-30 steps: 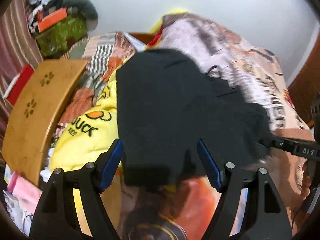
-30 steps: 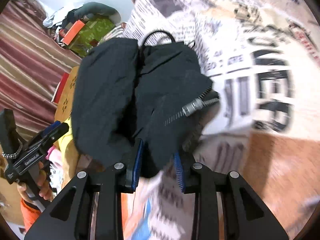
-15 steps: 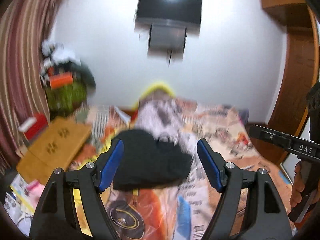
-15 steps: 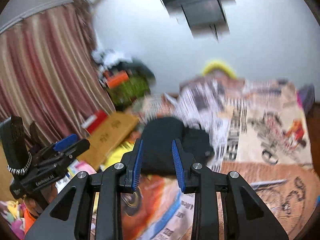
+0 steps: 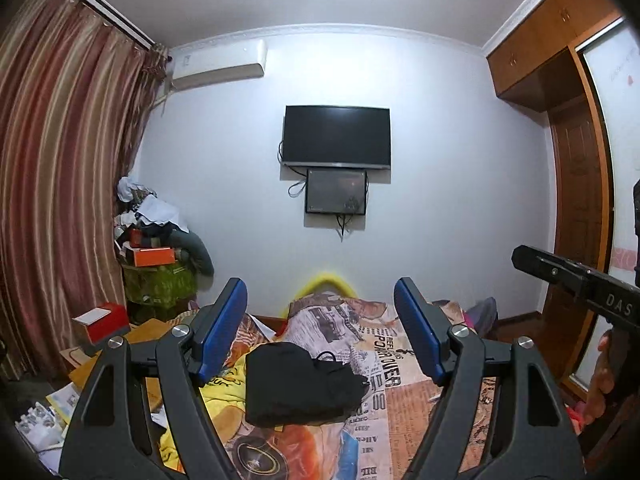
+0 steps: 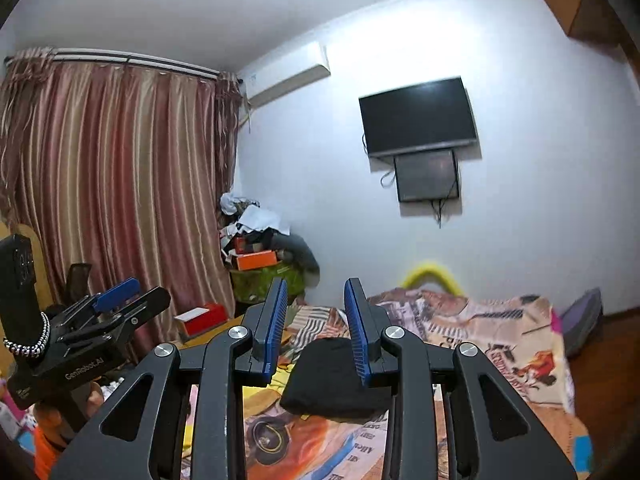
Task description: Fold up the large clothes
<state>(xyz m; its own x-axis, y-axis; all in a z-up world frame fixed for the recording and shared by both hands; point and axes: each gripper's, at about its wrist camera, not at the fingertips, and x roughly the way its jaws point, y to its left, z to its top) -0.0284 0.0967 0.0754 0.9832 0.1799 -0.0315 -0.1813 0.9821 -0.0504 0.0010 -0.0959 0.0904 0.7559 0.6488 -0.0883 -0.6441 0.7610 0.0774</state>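
A black jacket (image 5: 296,384) lies folded in a compact bundle on the patterned bedspread (image 5: 400,380); it also shows in the right wrist view (image 6: 328,380). My left gripper (image 5: 320,332) is wide open and empty, held well back from and above the bundle. My right gripper (image 6: 316,324) is part open with a narrow gap, empty, also back from the bundle. Each gripper shows at the edge of the other's view: the right one (image 5: 576,280) and the left one (image 6: 120,304).
A yellow garment (image 5: 220,392) lies left of the bundle. A wooden board (image 5: 140,336) and a red box (image 5: 102,322) sit at the left. A cluttered pile (image 5: 156,248) stands in the corner by the curtain (image 5: 60,200). A TV (image 5: 336,136) hangs on the wall.
Both grippers pulled back and up from the black jacket. The right gripper let go of the jacket's edge. The jacket stays folded on the bed.
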